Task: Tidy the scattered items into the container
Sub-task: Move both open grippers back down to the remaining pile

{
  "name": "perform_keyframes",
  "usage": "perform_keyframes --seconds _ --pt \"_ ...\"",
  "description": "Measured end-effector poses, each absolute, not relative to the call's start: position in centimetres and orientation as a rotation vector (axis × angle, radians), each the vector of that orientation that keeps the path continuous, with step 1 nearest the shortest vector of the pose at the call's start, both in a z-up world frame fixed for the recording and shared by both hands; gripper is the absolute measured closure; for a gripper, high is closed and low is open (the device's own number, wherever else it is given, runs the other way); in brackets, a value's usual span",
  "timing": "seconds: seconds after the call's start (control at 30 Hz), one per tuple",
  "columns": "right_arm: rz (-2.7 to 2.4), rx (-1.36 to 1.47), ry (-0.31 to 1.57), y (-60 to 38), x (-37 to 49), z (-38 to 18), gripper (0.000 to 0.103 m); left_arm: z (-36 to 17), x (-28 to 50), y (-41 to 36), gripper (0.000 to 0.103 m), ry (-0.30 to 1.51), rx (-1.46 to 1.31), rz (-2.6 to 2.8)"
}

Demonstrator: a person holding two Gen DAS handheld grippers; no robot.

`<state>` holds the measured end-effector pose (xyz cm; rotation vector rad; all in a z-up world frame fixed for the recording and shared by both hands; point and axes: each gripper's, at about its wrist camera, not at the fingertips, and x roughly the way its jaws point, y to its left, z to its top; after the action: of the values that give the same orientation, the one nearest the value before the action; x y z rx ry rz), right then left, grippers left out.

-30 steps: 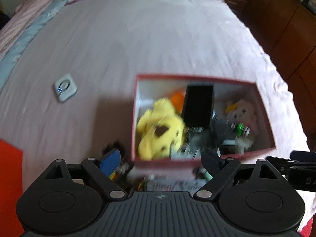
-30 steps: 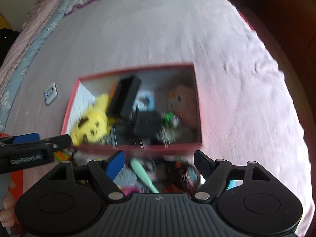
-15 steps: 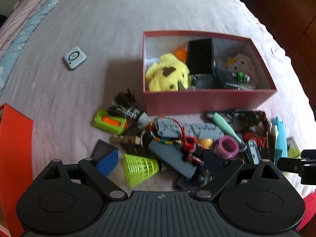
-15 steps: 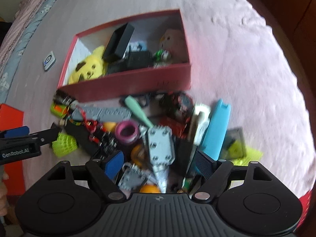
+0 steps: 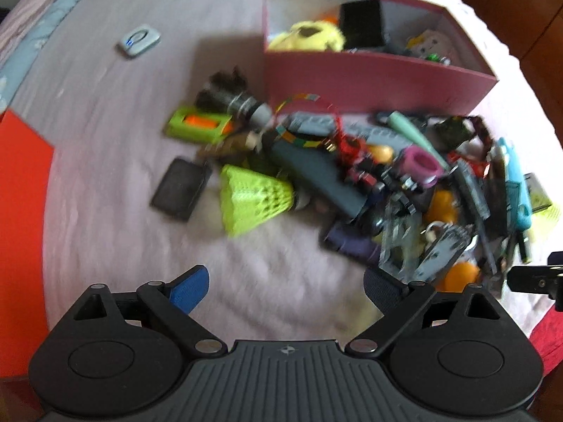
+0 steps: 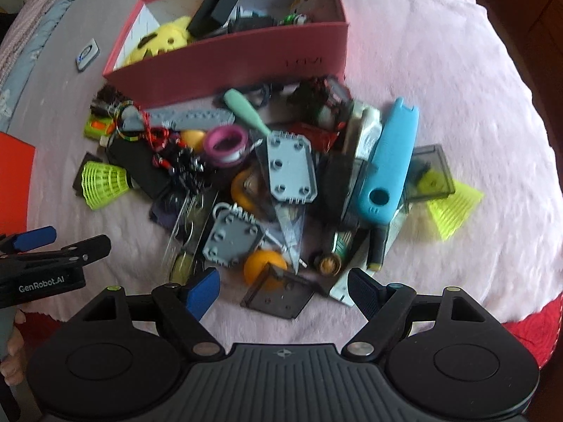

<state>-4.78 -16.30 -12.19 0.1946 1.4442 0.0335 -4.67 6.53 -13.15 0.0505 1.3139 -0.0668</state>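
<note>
right wrist: blue case [image 6: 388,165] lengthwise toward box [image 6: 246,59]

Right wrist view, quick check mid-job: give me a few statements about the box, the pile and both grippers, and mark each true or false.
1. The red box already holds a yellow plush toy. True.
2. The right gripper is shut on the orange ball. False: its jaws stand wide apart and hold nothing; the ball lies on the bedspread ahead of them.
3. The long blue case lies in the pile outside the box. True.
4. The left gripper grips the green shuttlecock. False: it is open and empty, with the shuttlecock well ahead of it.
5. The pink ring sits inside the box. False: it lies in the pile.
</note>
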Motion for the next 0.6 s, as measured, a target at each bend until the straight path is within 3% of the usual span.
perform_keyframes --seconds 0.6 --pt "0.016 0.201 1.480 -13.9 -8.2 -14.7 0.022 -15.5 -6.7 7.4 0.008 1.364 0.058 -0.108"
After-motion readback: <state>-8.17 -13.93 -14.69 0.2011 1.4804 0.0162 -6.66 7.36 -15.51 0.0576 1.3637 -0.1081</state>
